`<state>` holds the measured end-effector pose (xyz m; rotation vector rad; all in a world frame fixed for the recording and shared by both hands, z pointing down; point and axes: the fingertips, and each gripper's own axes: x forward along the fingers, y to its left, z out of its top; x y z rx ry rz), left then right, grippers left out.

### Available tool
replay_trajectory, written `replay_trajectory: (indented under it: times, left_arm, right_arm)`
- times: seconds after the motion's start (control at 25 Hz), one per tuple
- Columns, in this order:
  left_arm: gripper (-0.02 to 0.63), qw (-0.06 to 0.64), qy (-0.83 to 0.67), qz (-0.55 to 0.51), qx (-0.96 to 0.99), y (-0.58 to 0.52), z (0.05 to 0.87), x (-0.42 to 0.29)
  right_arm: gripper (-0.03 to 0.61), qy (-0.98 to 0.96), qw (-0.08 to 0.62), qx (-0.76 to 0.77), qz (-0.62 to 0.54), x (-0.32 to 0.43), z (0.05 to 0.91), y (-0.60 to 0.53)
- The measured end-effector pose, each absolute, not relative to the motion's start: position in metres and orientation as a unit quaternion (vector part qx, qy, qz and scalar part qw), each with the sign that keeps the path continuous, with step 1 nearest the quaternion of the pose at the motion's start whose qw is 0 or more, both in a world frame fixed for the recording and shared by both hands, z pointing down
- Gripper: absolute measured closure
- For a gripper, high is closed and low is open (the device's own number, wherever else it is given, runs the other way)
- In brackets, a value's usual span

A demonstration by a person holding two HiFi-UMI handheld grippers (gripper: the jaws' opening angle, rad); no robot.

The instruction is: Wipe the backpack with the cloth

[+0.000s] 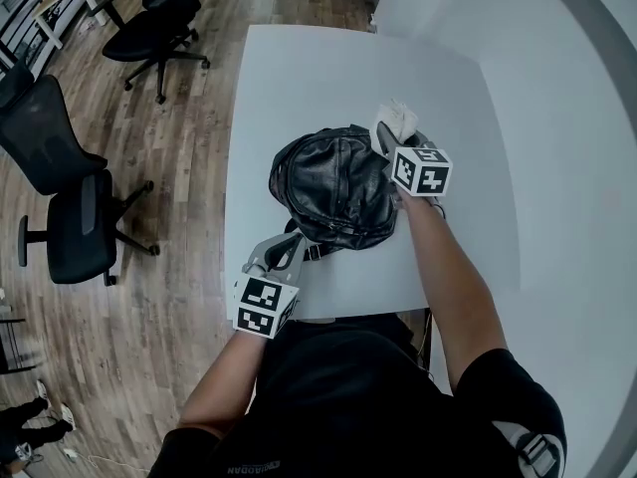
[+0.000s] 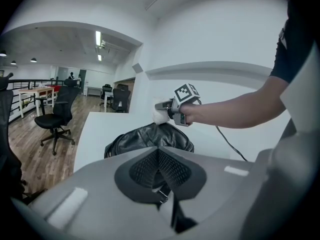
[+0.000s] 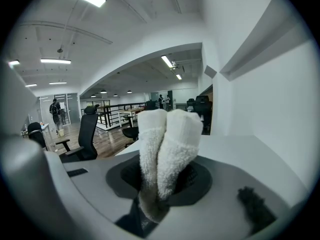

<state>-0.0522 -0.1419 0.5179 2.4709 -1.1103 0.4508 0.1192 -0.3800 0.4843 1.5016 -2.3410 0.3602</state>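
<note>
Nearest, the left gripper [image 1: 284, 255] was seen with its fingers brought together on a dark strap [image 1: 311, 250] with a small metal buckle, which appeared to be pinched between them. Just beyond those fingertips the black leather backpack [image 1: 333, 187] was laid on the white table [image 1: 299, 78]. At its far right edge the right gripper [image 1: 391, 133] was held, its fingers clamped on a folded white cloth [image 1: 400, 118]. Two rolled lobes of the cloth stood proud of the fingertips. Whether the cloth was touching the leather or just above it could not be settled.

Two risks were judged likely. The strap could be pulled out of the left pinch by wiping pressure, so that the backpack would be slid across the smooth table. The cloth could be dragged from between the right fingers by friction on the leather, or pressed so flat that hard fingertips would be scraped over the surface.

One backpack, one cloth, one table and two grippers were counted. Farther off, on the wooden floor, at least three office chairs [image 1: 149, 23] were made out.
</note>
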Motion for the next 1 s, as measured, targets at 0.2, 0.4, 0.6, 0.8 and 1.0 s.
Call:
replay_trajectory:
  times: [0.2, 0.4, 0.6, 0.8, 1.0]
  left_arm:
    - [0.609, 0.196, -0.390, 0.160, 0.885, -0.141, 0.516, -0.050]
    - [0.609, 0.191, -0.381, 0.165, 0.889, -0.141, 0.516, -0.049]
    - [0.609, 0.191, -0.381, 0.166, 0.890, -0.141, 0.514, -0.051]
    - [0.609, 0.188, -0.375, 0.169, 0.892, -0.138, 0.513, -0.054]
    - [0.609, 0.186, -0.374, 0.168, 0.893, -0.139, 0.514, -0.058]
  right_arm:
    - [0.469, -0.815, 0.154, 0.544, 0.126, 0.135, 0.472, -0.376]
    - [0.469, -0.807, 0.148, 0.558, 0.126, 0.151, 0.468, -0.373]
    - [0.469, -0.798, 0.144, 0.571, 0.126, 0.163, 0.464, -0.368]
    - [0.469, -0.789, 0.135, 0.586, 0.128, 0.174, 0.460, -0.363]
    - [0.469, -0.783, 0.129, 0.595, 0.127, 0.180, 0.460, -0.361]
